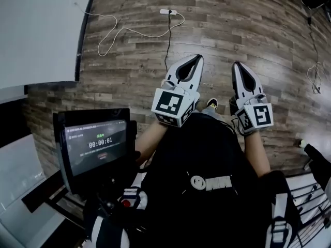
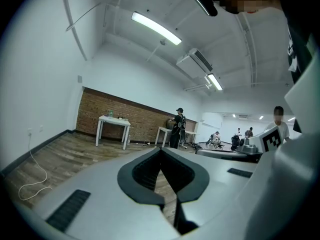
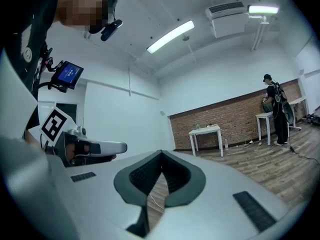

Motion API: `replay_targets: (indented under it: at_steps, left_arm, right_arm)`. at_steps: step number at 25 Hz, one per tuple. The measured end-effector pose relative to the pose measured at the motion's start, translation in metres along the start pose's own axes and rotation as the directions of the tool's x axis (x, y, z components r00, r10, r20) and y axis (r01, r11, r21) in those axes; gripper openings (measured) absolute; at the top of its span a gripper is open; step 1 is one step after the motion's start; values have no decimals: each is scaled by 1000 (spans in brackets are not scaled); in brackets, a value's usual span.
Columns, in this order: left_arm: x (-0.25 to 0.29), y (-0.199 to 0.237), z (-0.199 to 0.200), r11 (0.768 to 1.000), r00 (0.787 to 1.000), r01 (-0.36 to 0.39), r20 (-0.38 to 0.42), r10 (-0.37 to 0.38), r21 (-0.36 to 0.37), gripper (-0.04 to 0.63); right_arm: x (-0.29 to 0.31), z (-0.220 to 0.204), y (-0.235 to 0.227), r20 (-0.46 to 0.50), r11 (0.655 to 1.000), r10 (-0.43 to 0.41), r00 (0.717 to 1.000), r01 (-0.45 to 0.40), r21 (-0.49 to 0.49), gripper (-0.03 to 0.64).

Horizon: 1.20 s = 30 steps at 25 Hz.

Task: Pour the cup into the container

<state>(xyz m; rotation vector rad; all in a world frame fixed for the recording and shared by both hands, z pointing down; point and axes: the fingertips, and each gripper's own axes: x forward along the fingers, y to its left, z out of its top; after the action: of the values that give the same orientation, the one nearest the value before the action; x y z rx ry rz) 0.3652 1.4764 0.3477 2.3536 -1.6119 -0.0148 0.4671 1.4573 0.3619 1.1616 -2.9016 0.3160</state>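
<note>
No cup or container shows in any view. In the head view both grippers are held out in front of the person's body, above a wooden plank floor [image 1: 248, 25]. My left gripper [image 1: 198, 58] is shut with nothing between its jaws, and its marker cube sits toward the body. Just to its right, my right gripper [image 1: 236, 64] is also shut and empty. In the left gripper view the left gripper [image 2: 161, 149] points across the room with its tips together. The right gripper [image 3: 161, 152] shows the same in its own view.
A mounted screen [image 1: 95, 143] showing a timer stands at the lower left. A white cable [image 1: 129, 31] and a power strip [image 1: 168, 12] lie on the floor ahead. White tables [image 2: 114, 120] stand by a brick wall, with a person [image 2: 177, 129] beside them.
</note>
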Motion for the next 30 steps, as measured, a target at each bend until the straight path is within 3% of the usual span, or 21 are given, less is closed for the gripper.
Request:
replay_targets:
  at_steps: [5,8,20,27,30]
  left_arm:
    - [13,53,17,999,1000,6,-8,-7,-36,2]
    - [24,55,20,999,1000,5,-14,-6,-48,2]
    - [35,45,21,999,999,36,-16,-36,-10,2]
    - [98,49,35,1000,1000,15,-20,-15,11,2]
    - [144,46,42,1000,999,10,-37,-9,30,2]
  right_arm:
    - [57,4,10,-33,1000,-4,999,4,-11,6]
    - [57,6,-2,-64,999,-21,998,19,-31,6]
    - [58,18,-16,-26,998,-33,999,31,-53,6]
    - [93,32,-64,-41,992,-18,999,13,-124,6]
    - [111,38,-105,-44,996,-11,999,7,-88,6]
